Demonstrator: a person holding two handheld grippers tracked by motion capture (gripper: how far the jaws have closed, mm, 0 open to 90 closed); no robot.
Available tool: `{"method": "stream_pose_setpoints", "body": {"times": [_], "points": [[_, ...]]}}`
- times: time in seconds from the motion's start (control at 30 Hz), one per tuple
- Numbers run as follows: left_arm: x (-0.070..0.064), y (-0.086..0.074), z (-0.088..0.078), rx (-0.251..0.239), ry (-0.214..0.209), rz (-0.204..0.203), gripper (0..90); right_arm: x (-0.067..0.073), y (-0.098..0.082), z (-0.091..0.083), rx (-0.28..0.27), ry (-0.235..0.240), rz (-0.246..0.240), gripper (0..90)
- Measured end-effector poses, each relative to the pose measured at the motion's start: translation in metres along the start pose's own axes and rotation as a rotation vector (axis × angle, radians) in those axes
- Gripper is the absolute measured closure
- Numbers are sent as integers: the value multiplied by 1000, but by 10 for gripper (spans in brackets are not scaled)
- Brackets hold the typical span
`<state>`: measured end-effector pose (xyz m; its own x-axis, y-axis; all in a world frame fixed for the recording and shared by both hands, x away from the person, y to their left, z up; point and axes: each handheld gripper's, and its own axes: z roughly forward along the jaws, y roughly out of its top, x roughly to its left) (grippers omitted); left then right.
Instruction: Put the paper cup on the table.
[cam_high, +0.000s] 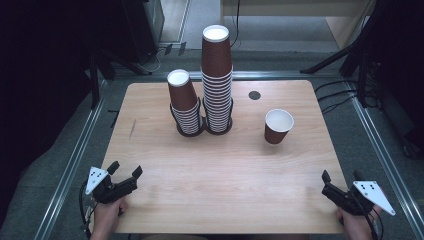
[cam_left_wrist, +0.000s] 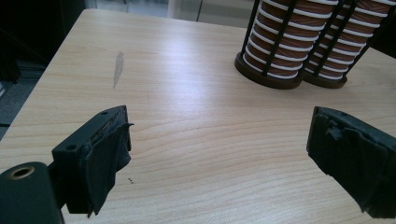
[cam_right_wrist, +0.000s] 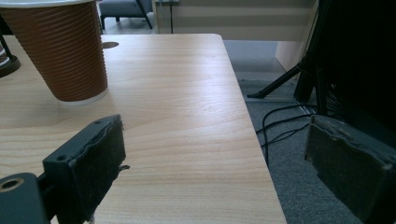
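my left gripper (cam_high: 125, 170) jaws wide, holding nothing, my right gripper (cam_high: 342, 176) same, single brown paper cup (cam_high: 278, 126) upright on table (cam_high: 210, 190), two racked cup stacks (cam_high: 202, 95) behind

The near half of the counter (cam_high: 220, 185) lies bare between both tools. Two racked cup stacks (cam_high: 205, 107) stand touching at the middle rear. A lone cup (cam_high: 278, 126) stands to their right, with an open lane between.
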<state>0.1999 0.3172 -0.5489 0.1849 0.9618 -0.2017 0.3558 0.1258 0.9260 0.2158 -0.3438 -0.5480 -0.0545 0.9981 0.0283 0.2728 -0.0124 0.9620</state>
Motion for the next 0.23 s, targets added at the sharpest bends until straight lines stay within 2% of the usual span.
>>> {"method": "stream_pose_setpoints", "body": {"times": [0.23], "points": [[0, 0, 0, 4, 3, -2, 66, 0, 0, 0, 3, 6, 4, 56]]}}
